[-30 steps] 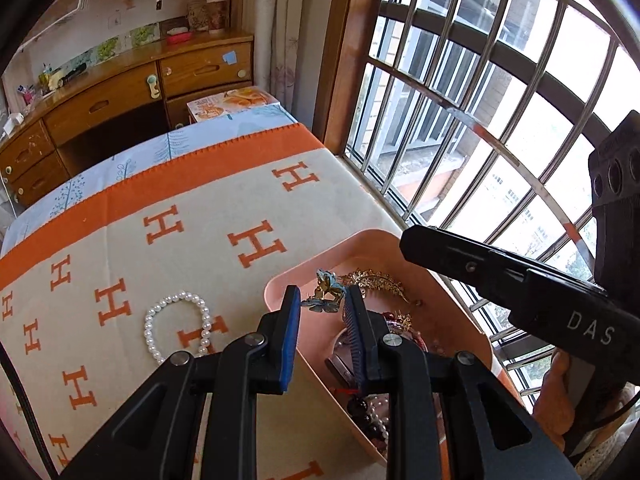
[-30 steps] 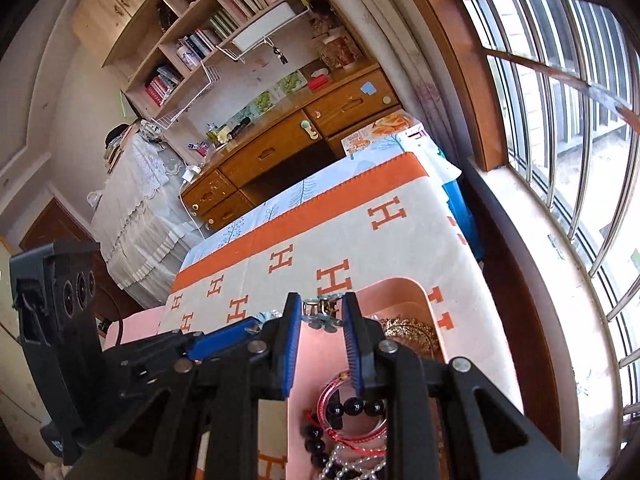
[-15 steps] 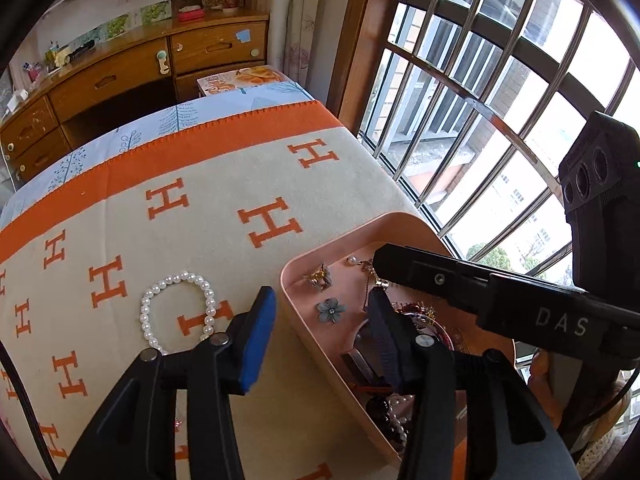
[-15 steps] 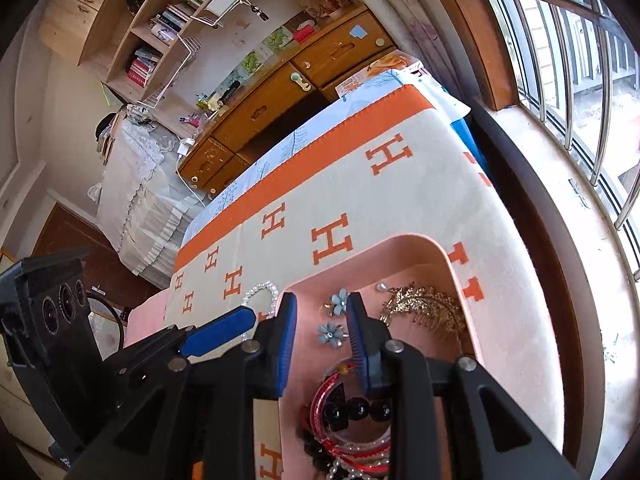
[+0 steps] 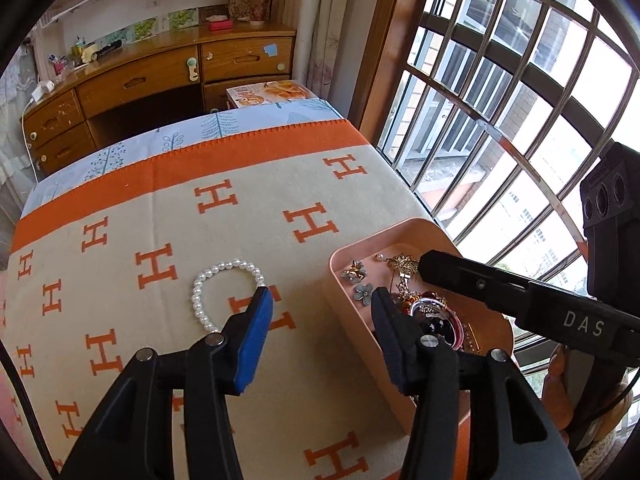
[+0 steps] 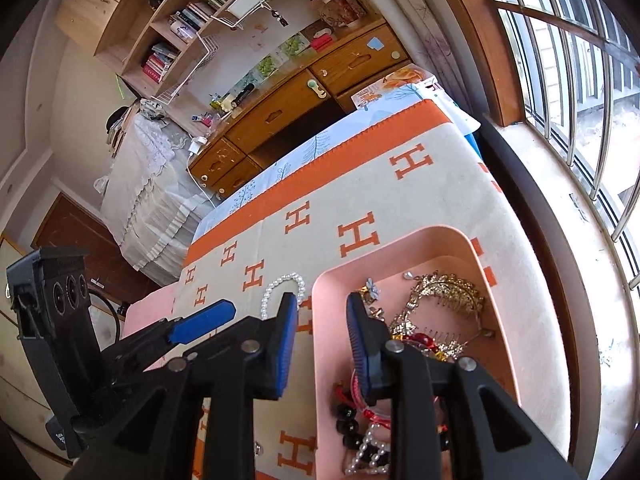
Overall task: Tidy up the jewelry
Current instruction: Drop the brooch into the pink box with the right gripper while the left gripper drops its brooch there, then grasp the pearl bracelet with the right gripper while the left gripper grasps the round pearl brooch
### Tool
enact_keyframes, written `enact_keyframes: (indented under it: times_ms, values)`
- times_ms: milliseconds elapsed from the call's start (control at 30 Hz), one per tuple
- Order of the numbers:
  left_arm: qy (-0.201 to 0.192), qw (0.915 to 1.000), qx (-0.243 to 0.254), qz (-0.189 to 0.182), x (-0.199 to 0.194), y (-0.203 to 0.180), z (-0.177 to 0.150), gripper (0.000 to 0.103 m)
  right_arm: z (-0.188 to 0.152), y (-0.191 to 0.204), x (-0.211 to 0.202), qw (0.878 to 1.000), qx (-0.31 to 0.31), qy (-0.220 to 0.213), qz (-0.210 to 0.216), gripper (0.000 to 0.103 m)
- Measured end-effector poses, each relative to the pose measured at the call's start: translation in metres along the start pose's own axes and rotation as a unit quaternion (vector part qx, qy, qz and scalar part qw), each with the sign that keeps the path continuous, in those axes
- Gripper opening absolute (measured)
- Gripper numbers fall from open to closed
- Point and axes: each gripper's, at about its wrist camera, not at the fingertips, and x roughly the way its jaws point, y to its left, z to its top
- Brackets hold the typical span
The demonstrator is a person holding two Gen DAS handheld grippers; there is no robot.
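Jaws on my left gripper (image 5: pixel 322 312) had just spread and held nothing, straddling the near wall of the pink tray (image 5: pixel 340 268), with the pearl bracelet (image 5: pixel 224 292) lying as a flat loop on the blanket (image 5: pixel 160 200) just left of that tray, nearer this hand. My right gripper (image 6: pixel 322 320) hung part-open and empty over the same wall, flower earrings (image 5: pixel 358 280) and gold comb (image 6: pixel 448 292) inside the tray, so I judged the wall the only obstacle.

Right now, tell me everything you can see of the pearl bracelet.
The pearl bracelet is a single strand of small round white beads, glossy like pearl, closed into a loop. It lies flat on the cream blanket with orange H letters, partly over one of those letters, just left of the pink tray and outside it. Nothing grips it: in the left wrist view one finger of the left gripper hides the loop's near right part, and the right wrist view shows only its far half.
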Motion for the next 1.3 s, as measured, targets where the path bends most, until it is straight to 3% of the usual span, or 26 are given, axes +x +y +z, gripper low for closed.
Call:
enact_keyframes:
  times_ms: [433,833,1067,1300]
  values:
    - [-0.051,0.9975,-0.010,0.048,-0.077,0.039,-0.009,0.057,-0.012,0.065,-0.023,0.997,-0.076,-0.010,-0.006,0.026]
    - [-0.090,0.9920,-0.024,0.085,-0.134,0.073,-0.016,0.067,0.008,0.128,-0.030,0.989,-0.148,-0.016,-0.026,0.026]
    - [-0.066,0.9919,-0.040,0.101,-0.121,0.101,-0.024,0.067,0.030,0.136,0.013,0.985,-0.158,0.037,-0.059,0.026]
    - [-0.001,0.9964,-0.041,0.073,-0.079,0.119,-0.051,0.067,0.028,0.112,0.093,0.970,-0.161,0.129,-0.126,0.026]
